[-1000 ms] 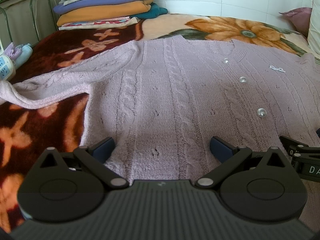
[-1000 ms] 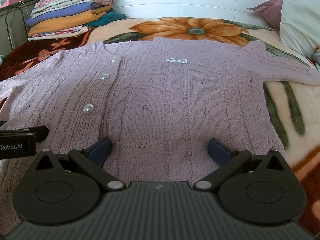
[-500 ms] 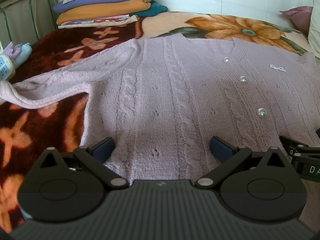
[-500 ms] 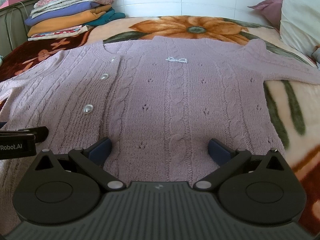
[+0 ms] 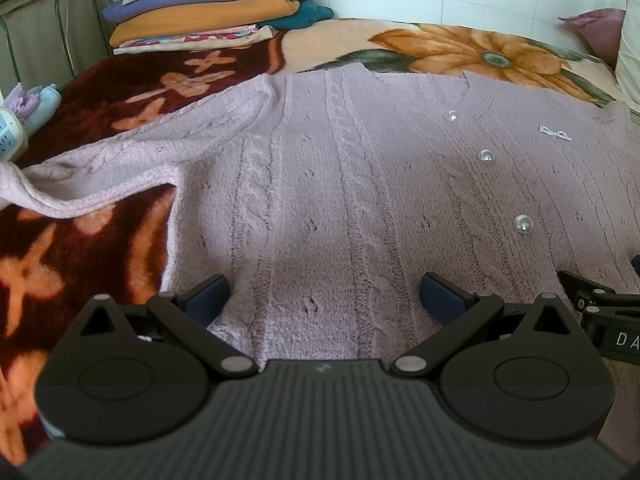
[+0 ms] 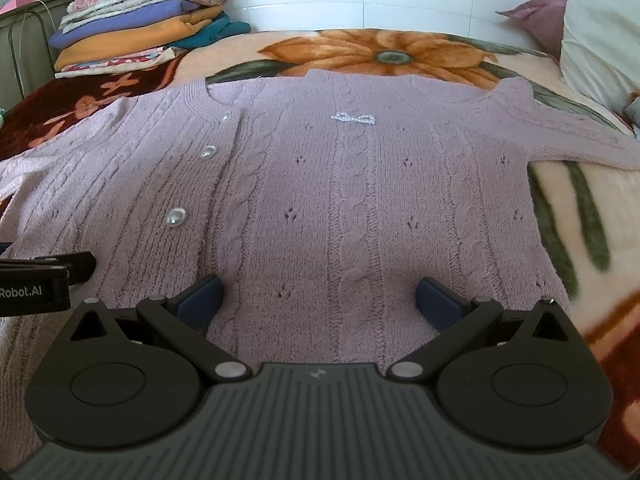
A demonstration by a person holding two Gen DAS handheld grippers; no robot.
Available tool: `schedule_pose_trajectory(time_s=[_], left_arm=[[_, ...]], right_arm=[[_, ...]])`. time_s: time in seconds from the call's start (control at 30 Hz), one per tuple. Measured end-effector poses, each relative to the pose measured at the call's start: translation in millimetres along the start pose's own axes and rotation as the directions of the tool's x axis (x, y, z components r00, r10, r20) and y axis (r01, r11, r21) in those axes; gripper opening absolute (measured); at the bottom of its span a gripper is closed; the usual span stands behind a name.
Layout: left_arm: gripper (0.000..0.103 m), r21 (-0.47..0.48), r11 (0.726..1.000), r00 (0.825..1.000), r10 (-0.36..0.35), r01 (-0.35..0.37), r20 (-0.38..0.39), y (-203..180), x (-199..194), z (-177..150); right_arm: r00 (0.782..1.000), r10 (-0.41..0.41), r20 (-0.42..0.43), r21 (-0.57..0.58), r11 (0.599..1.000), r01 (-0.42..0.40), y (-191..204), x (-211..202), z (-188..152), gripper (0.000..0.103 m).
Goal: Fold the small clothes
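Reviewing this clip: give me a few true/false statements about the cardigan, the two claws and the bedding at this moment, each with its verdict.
1. The lilac cardigan lies spread flat, front up, on the floral blanket. True.
2. The left claw is clamped on the cardigan's hem. False: its jaws stand wide apart over the knit, holding nothing.
3. The right claw is open. True.
4. The cardigan's pearl buttons are undone and the front hangs open. False: the front lies closed along the button line.
5. A stack of folded clothes sits at the far left of the bed. True.
6. The left sleeve is already folded across the chest. False: it stretches outward over the dark red blanket.
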State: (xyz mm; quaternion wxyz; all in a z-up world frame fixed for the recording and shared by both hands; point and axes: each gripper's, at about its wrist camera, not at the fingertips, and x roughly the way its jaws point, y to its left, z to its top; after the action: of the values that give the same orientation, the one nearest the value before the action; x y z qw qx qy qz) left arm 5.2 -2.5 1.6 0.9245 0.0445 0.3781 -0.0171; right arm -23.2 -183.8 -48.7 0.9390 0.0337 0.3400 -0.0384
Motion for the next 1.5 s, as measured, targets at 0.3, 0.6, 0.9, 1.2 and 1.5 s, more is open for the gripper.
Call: schedule_pose_trajectory(time_s=[0.3, 0.6, 0.9, 1.2, 1.5], left_arm=[[0.103, 0.001, 1.000, 1.000, 0.000, 0.000, 0.003, -1, 1, 0], [0.103, 0.002, 1.000, 1.000, 0.000, 0.000, 0.002, -1, 0, 0], [0.103, 0.001, 1.000, 1.000, -0.001, 0.001, -0.002, -1, 0, 1], [0.103, 0.003, 1.000, 1.000, -0.006, 0.006, -0.014, 1, 0, 4], [0.103, 0.006, 0.999, 0.999, -0.031, 0.031, -0.033, 5, -9, 12]], right_arm=[[1.000, -0.003, -0.005, -0.003, 1.000, 0.003, 1, 1, 1, 0.103], [1.000, -0.003, -0.003, -0.003, 1.000, 0.003, 1, 1, 1, 0.103], [1.000, 0.001, -0.007, 0.002, 1.000, -0.001, 0, 2, 2, 0.103], [1.000, 0.022, -0.005, 0.023, 0.999, -0.022, -4, -1, 4, 0.103], [0.994, 0.110, -0.021, 0.070, 0.992, -0.108, -22, -10, 14, 0.103]])
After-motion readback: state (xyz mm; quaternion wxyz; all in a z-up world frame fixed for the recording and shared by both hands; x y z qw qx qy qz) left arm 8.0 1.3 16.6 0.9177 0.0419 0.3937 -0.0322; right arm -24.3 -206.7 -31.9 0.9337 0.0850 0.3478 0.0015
